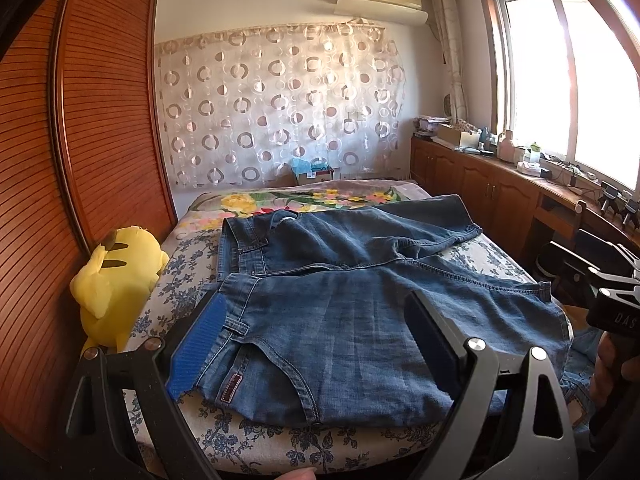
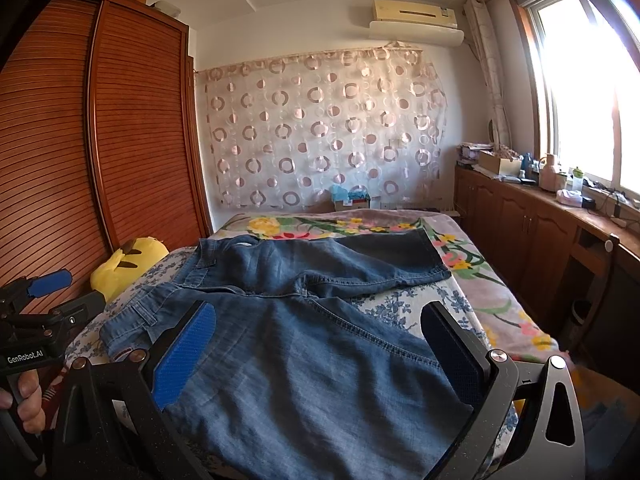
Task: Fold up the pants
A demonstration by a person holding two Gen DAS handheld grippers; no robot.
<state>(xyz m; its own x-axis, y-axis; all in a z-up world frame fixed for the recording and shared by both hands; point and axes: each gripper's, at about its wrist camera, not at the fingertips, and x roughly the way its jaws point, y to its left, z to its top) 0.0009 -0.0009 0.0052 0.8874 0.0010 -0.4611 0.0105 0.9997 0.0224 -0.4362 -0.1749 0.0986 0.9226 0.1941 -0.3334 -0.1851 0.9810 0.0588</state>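
So both claws sit open over the jeans (image 1: pixel 340 320), nothing clamped: left gripper (image 1: pixel 312 344) has its fingers spread across the waistband end, right gripper (image 2: pixel 320 360) has its spread over the near leg panel. The pants lie flat on the bed (image 1: pixel 180 264), spread out ahead of and under both claws, waist to the left of my left claw, far leg running off ahead and right toward the hem. I judge the step is picking grasp points for the first fold, leg over leg. To do it well I'd drop each claw onto an edge, not mid-panel: left on the waistband by the belt loop, right on the near hem or outseam, then pinch through both layers and lift together so the cloth doesn't skew. Denim looks mid-weight, washed blue, stiffish, with raised seams that should give grip. Finger pads (image 1: pixel 200 344) are blue, ribbed. Bedspread is soft floral print, may drag along. Yellow plush toy (image 1: pixel 116 280) sits left of the left claw, clear of the fold.
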